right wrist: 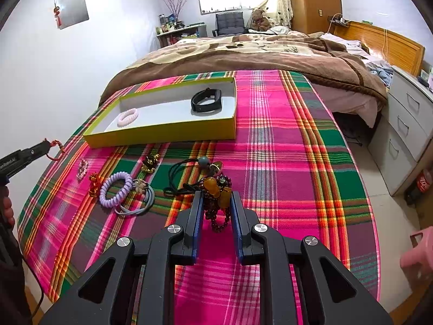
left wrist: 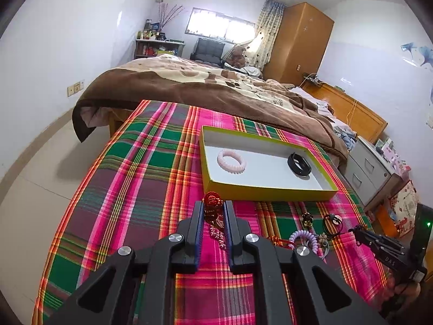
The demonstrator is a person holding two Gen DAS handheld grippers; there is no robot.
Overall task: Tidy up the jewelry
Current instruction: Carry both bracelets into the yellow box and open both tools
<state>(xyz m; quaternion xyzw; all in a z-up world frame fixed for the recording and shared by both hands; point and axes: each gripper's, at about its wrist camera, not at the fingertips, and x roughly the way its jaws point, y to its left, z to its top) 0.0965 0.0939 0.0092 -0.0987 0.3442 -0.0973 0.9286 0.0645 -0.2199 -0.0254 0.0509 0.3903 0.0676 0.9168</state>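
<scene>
On the bright checked cloth [left wrist: 151,162] sat a yellow box [left wrist: 265,191], at about twelve o'clock from both grippers. Inside it lay a pink bead ring [left wrist: 231,161] and a black band [left wrist: 299,162].

At the front of the left view, the left gripper [left wrist: 213,211] pinched a red bead charm [left wrist: 212,199] between its two fingers. The beads stuck up past the tips, and the rest hung down in the gap. It looked lifted off the cloth, just short of the box's near wall.

The right gripper [right wrist: 216,203] pinched a dark bead bracelet with amber stones [right wrist: 216,189]. Its fingers were close together on the beads, and a loop hung down between them. A black cord [right wrist: 184,173] seemed to trail from the bunch at eleven o'clock.

More things waited on the cloth at about ten o'clock of the right gripper: a purple coil band [right wrist: 116,189], a gold clip [right wrist: 148,162], a small red charm [right wrist: 94,184] and a little pink clip [right wrist: 82,169].

The step looked like carrying the red charm into the box. To do it well, the left gripper should go up and over the near wall, so the hanging part does not catch. It should head for the bare floor between the pink ring and the black band, go low, then let go. The right one should keep a firm pinch and wait its turn.
</scene>
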